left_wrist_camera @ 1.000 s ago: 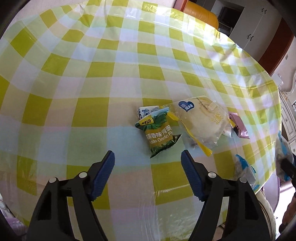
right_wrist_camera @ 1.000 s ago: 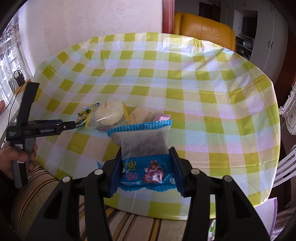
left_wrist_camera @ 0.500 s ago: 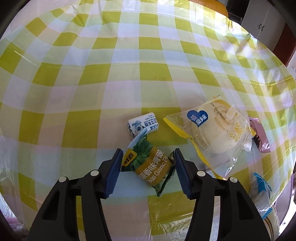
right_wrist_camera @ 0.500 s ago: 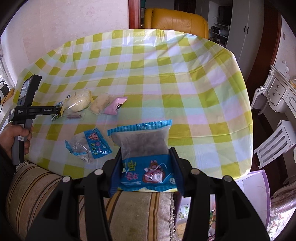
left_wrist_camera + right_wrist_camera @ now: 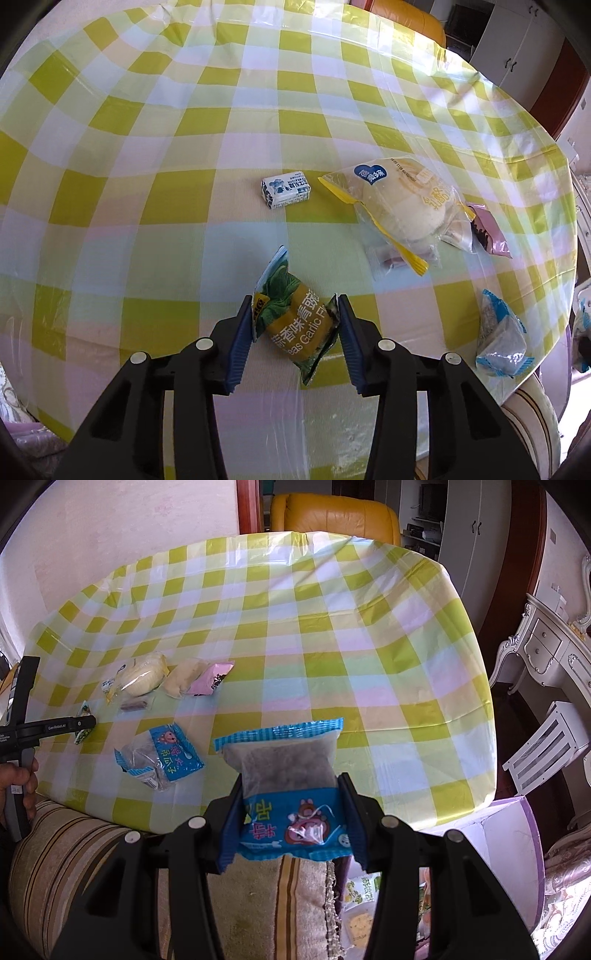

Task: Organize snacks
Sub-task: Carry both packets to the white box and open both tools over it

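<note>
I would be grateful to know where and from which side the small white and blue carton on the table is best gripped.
Grip the small carton across its short width, on the two long side faces, coming down from above. It lies flat, boxy and firm, clear of the bun bag, so the fingers should have room on both sides.

Low in the frame, the left tool (image 5: 295,319) is closing its jaws on a green garlic-pea packet (image 5: 295,325) lying on the checked counter (image 5: 147,147). A small white box (image 5: 285,187) and a bagged bun (image 5: 400,210) are sitting above it.
</note>
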Demonstrator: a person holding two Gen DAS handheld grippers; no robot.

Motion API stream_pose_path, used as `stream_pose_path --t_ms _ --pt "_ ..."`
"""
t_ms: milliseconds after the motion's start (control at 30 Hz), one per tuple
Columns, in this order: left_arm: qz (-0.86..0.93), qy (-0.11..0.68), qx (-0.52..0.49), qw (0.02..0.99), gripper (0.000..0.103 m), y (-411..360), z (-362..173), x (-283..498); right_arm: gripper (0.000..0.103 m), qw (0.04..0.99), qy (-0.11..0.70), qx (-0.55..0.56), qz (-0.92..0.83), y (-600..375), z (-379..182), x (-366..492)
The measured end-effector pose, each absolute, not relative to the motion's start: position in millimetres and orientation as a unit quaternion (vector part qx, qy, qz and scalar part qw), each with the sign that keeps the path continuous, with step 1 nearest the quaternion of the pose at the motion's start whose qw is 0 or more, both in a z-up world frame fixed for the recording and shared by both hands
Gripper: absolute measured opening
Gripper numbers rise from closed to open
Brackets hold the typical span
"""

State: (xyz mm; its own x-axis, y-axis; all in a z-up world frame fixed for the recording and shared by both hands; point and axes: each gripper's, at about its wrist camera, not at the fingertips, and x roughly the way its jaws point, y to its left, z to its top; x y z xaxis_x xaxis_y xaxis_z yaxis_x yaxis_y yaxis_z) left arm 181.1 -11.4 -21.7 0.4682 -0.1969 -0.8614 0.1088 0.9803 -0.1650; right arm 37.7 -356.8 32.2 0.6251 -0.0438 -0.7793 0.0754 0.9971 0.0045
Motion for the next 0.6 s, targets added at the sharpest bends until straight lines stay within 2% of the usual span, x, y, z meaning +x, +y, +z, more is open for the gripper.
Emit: stream_pose_path --t_ms 300,600 --pt "-0.117 0.475 -0.053 0.870 0.043 -31 14 131 0.048 0.901 0.429 0.014 -0.055 -365 31 30" --pt "-0.232 0.458 -0.043 0.857 0.043 -110 41 91 0.049 0.897 0.429 0.005 -0.108 -389 27 12"
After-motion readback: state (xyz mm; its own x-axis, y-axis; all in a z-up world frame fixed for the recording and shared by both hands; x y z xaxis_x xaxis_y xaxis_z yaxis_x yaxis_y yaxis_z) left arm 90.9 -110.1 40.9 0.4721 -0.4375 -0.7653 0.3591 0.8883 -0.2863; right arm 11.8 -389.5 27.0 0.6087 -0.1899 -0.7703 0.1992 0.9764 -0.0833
